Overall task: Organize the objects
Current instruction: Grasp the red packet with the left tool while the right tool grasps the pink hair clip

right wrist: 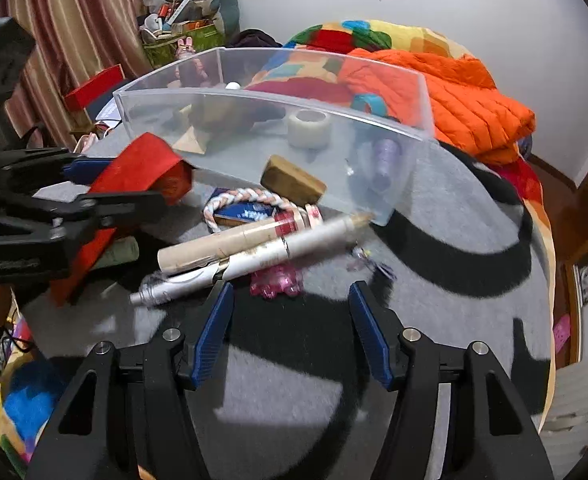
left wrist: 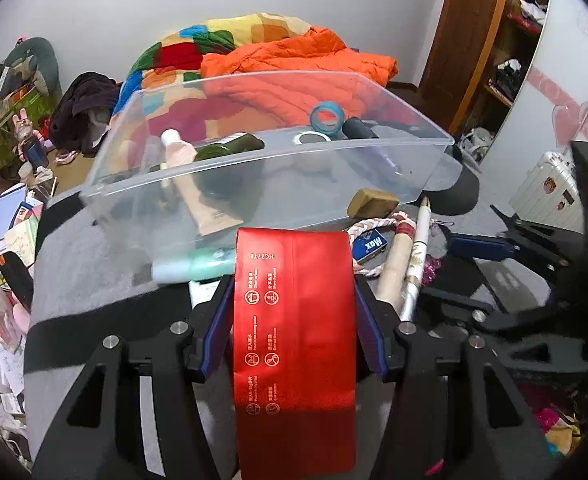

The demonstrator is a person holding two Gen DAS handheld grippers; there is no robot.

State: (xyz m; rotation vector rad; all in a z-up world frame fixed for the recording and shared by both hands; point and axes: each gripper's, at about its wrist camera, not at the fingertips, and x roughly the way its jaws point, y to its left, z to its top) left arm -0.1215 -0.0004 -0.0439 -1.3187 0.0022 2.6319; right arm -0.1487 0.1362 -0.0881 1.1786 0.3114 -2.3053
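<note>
clear bin half filled, red pouch in the left claw

a clear plastic bin (left wrist: 254,160) is sitting on the grey table (right wrist: 454,220), and it is holding a dark green bottle (left wrist: 230,146), a pale pink tube (left wrist: 190,184), 1 roll of clear tape (right wrist: 309,128), 1 blue tape roll (left wrist: 326,117) and a lilac spool (right wrist: 386,160).

the left claw (left wrist: 292,284) is clenching a red foil pouch (left wrist: 294,344); both blue pads are pressing on its sides. the pouch is glossy, flat-faced, printed with small gold symbols and text, and is lying just in front of the bin.

the right claw (right wrist: 290,292) is hanging released over the table, with nothing between its pads. just beyond it, outside the bin, are lying a white pen-shaped tube (right wrist: 254,260), a beige tube (right wrist: 222,246), a braided rope ring (right wrist: 254,200), a blue box (right wrist: 246,214), a brown block (right wrist: 294,180) and a pink trinket (right wrist: 274,282).
</note>
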